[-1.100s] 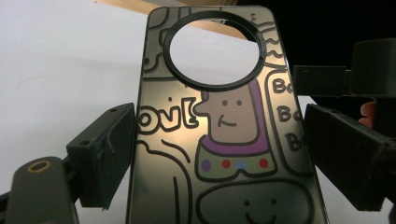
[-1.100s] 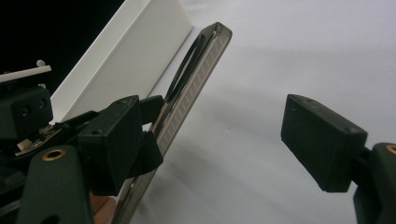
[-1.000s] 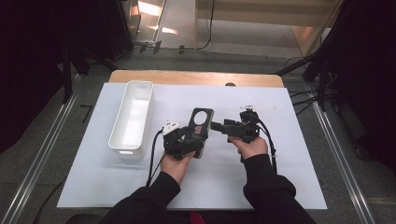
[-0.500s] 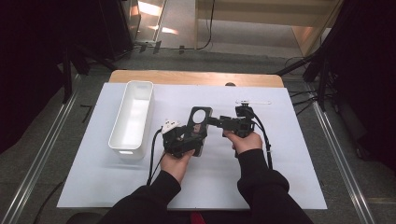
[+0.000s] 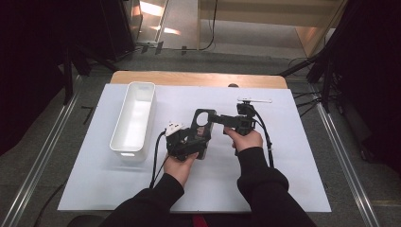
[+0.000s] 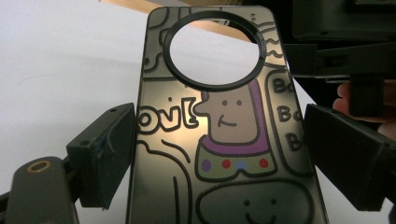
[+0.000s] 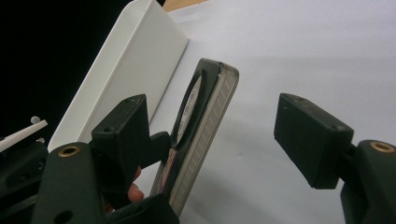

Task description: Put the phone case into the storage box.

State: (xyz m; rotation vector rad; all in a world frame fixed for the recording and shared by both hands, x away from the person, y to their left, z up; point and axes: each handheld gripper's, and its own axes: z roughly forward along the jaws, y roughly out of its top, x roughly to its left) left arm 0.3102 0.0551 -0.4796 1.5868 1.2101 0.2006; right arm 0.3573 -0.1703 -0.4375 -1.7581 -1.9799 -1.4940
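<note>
Over the white desk (image 5: 283, 179) in the high view, the left claw (image 5: 196, 139) clamps the phone case (image 5: 201, 124) by its long edges while the right claw (image 5: 218, 118) comes in at its top end; its jaws have just been closing. From the left gripper view, both pads squeeze the case's (image 6: 224, 140) sides. From the right gripper view, the case (image 7: 205, 126) stands edge-on between the half-wide jaws, hard by one pad (image 7: 123, 130), the other well off. Risk: an uneven pinch could twist it loose.

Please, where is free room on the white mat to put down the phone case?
Bare mat lies between the grippers and the near edge, and right of the right gripper. It is crowded around the phone case, left gripper and white tray.
</note>
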